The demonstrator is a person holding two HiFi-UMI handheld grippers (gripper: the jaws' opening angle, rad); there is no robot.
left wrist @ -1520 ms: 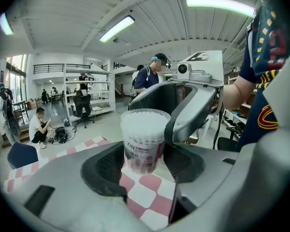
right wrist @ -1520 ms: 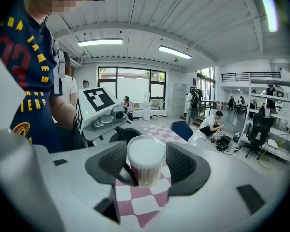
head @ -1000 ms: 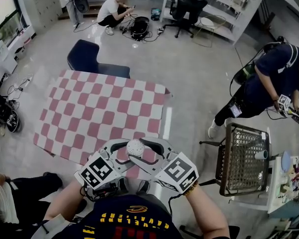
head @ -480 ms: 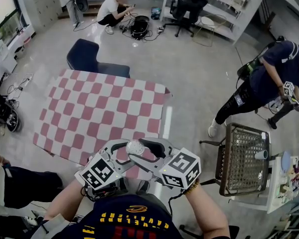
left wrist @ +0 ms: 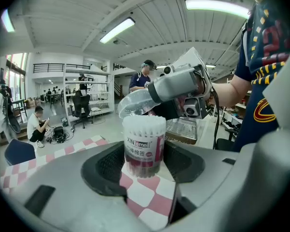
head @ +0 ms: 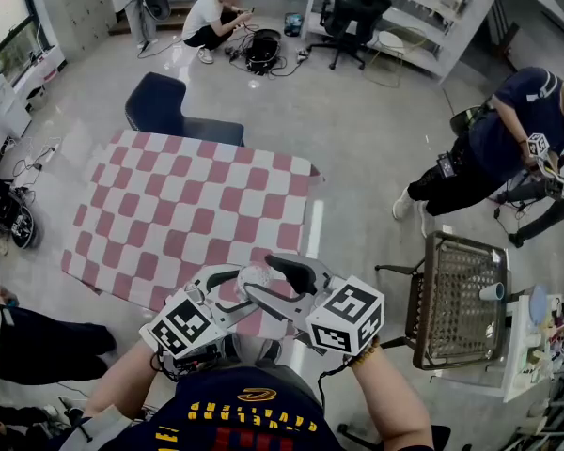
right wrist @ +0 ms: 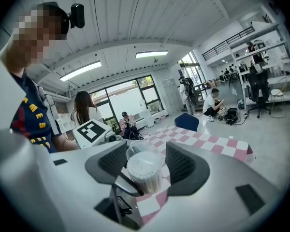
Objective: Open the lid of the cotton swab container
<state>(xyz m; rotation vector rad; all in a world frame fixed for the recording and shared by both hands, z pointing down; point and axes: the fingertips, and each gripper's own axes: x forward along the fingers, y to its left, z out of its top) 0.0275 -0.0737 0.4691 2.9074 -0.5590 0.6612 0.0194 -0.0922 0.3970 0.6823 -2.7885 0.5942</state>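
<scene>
views: in the left gripper view we see the label on the cotton swab container point(left wrist: 144, 146); the head view shows only its white top | count: one container, one clear lid point(left wrist: 133, 103), two grippers | grip: our left gripper point(left wrist: 144, 166) is wide but clamped on the container, at 6 o'clock in the head view; our right gripper point(right wrist: 144, 167) pinches the lid, tilted off at the container's 11 o'clock

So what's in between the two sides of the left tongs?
The cotton swab container, upright and full of swabs. The left tongs grip it, as the left gripper view shows. Its clear lid is tilted above.
</scene>
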